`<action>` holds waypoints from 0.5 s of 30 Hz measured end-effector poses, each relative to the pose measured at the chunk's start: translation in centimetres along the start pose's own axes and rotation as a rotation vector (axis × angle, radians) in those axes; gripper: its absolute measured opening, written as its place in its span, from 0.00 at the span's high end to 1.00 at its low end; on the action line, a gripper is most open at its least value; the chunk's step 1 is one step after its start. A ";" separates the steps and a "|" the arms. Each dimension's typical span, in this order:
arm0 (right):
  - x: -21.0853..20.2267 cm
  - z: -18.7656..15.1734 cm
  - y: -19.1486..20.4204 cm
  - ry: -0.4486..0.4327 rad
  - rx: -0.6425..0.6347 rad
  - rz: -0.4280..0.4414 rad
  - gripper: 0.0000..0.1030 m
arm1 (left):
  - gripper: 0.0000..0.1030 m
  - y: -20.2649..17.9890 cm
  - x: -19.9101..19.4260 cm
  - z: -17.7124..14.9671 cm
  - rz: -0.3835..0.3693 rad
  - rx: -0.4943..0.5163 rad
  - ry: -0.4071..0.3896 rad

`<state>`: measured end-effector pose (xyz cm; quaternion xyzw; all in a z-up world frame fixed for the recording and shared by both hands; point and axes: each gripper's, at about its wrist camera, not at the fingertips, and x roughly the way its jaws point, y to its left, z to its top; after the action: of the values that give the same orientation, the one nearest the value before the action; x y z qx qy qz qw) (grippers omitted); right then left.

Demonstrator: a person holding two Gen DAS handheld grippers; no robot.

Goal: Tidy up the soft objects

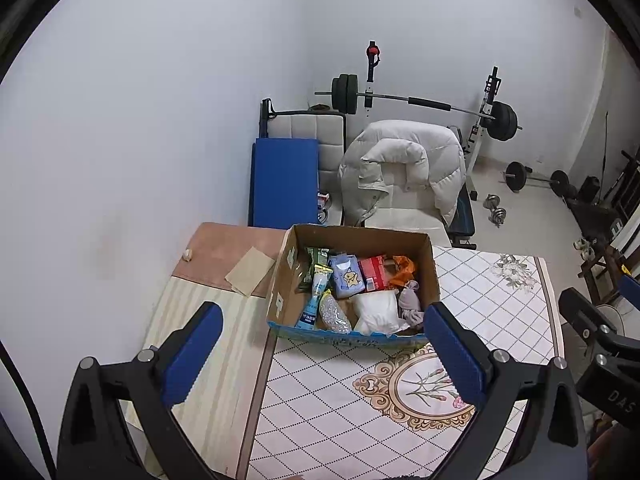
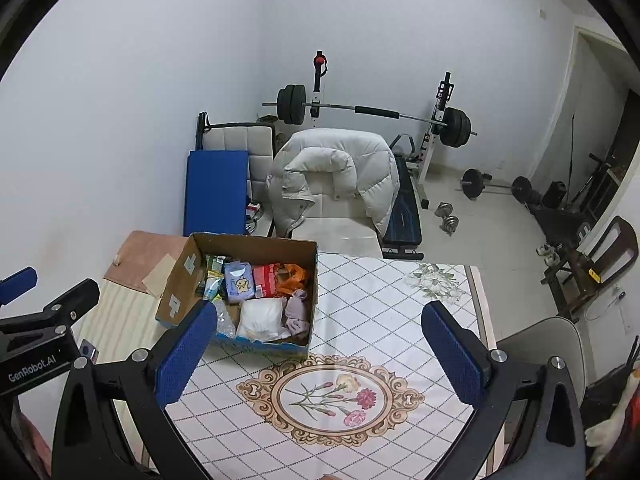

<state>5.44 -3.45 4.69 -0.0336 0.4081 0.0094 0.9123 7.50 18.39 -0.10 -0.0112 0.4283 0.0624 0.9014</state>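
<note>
An open cardboard box (image 1: 430, 264) (image 2: 182, 276) stands on the table. Inside lie a white soft bag (image 1: 376, 312) (image 2: 260, 318), a mauve cloth (image 1: 410, 302) (image 2: 297, 308), a blue tissue pack (image 1: 348, 276) (image 2: 239, 282), a red pack (image 1: 374, 272), an orange bag (image 1: 404, 270), a clear bubble pouch (image 1: 334, 314) and green packets (image 1: 316, 260). My left gripper (image 1: 324, 354) is open and empty, held above the table in front of the box. My right gripper (image 2: 320, 354) is open and empty, to the right of the box.
The table has a white diamond-pattern cloth with a flower medallion (image 2: 332, 396) and a striped mat (image 1: 224, 328) on the left. Brown paper (image 1: 250, 270) lies left of the box. Behind stand a chair with a white down jacket (image 1: 400, 168), a blue pad (image 1: 284, 180) and a barbell rack (image 1: 424, 102).
</note>
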 end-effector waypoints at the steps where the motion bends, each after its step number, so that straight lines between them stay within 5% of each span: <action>1: 0.0 0.0 0.0 0.001 -0.003 -0.002 0.00 | 0.00 0.0 0.0 0.0 -0.001 0.001 0.001; 15: 0.3 0.3 0.1 -0.009 -0.007 -0.003 0.00 | 0.00 -0.4 -0.4 0.3 -0.011 0.009 -0.013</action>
<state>5.86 -3.30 4.66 -0.0372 0.4037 0.0095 0.9141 7.54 17.92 0.44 -0.0091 0.4227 0.0554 0.9045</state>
